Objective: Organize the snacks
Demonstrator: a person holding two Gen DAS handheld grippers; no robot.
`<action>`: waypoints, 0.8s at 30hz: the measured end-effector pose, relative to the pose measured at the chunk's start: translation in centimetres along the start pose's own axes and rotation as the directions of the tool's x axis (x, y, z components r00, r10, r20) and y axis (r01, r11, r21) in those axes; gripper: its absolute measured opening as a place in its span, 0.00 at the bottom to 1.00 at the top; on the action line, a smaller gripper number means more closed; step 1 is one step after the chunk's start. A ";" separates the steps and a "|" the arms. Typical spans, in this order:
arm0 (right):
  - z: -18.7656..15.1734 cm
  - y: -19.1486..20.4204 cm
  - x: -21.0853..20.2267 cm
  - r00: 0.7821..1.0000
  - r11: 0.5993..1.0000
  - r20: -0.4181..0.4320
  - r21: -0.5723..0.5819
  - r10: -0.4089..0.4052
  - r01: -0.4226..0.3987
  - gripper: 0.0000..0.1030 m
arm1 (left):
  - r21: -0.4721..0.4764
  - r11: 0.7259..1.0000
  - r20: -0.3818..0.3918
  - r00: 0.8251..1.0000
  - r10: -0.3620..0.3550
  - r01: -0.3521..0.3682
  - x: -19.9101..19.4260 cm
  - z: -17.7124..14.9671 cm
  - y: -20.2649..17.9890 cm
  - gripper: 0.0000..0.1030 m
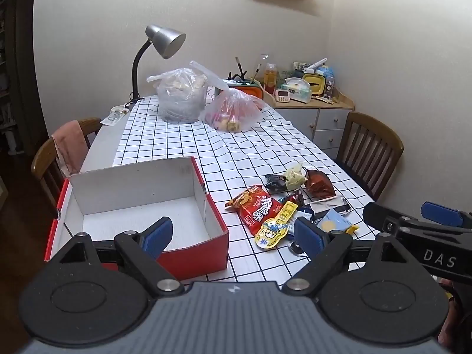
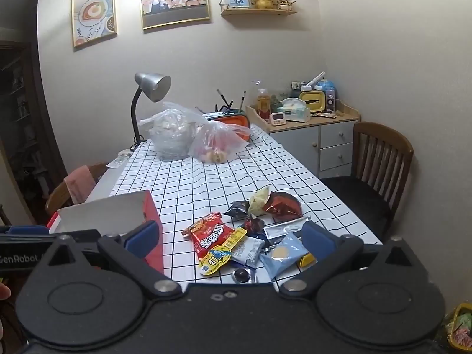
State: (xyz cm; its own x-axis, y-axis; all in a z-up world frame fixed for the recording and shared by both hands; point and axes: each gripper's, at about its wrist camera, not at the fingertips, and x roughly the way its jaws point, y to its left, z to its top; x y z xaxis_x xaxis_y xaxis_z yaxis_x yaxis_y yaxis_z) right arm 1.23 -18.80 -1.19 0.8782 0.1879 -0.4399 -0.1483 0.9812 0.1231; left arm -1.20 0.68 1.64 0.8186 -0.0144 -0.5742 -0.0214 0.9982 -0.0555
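both grippers hover over the near end of the tabletop (image 1: 183,135), which wears a white cloth with a black grid.

left gripper (image 1: 233,236): jaws wide, nothing between the pads. left pad sits over the open white interior of the red box (image 1: 194,253); right pad sits over the near edge of the snack pile. the box is open-topped, empty as far as the view reaches, and stands just left of the snacks. the right gripper's black body enters this view at the far right, level with the pile.

right gripper (image 2: 233,240): jaws at full spread, holding nothing. the snack pile lies between and just ahead of the pads. between the jaws: red noodle packet (image 2: 206,234), with a yellow minion-print pouch (image 2: 219,255) overlapping its near corner; a white-and-blue packet (image 2: 247,250) beside that; a light blue packet (image 2: 281,255) close to the right pad. a small dark round item (image 2: 242,274) lies nearest the jaws, possibly a wrapped sweet; too blurred to be sure. beyond the jaws: a dark packet, a pale yellow-green packet (image 2: 259,199) and a glossy red-brown bag (image 2: 284,205), touching each other.

far ahead of both jaws: two clear plastic bags (image 1: 181,97) and a grey desk lamp (image 1: 165,41).
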 end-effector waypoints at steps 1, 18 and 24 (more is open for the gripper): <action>0.0 -0.1 -0.1 1.000 1.000 -0.001 0.001 0.002 -0.002 1.00 | -0.002 1.000 0.000 1.000 0.001 -0.001 0.1 0.0 0.0 0.87; 0.3 -2.0 -0.2 0.998 1.000 -0.056 0.004 0.002 -0.001 1.00 | -0.002 1.000 -0.019 1.000 0.015 -0.015 0.3 0.1 -1.6 0.87; 0.4 -2.1 -0.2 0.998 1.000 -0.067 -0.003 0.009 -0.009 1.00 | -0.003 1.000 -0.018 1.000 0.024 -0.024 0.0 0.0 -1.9 0.87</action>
State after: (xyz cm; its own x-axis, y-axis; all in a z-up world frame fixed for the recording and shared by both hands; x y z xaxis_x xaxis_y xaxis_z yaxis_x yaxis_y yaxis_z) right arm 1.55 -20.96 -0.98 0.8442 0.1989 -0.4978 -0.1573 0.9796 0.1248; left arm -1.13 -1.21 1.77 0.8076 0.0082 -0.5897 -0.0426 0.9981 -0.0446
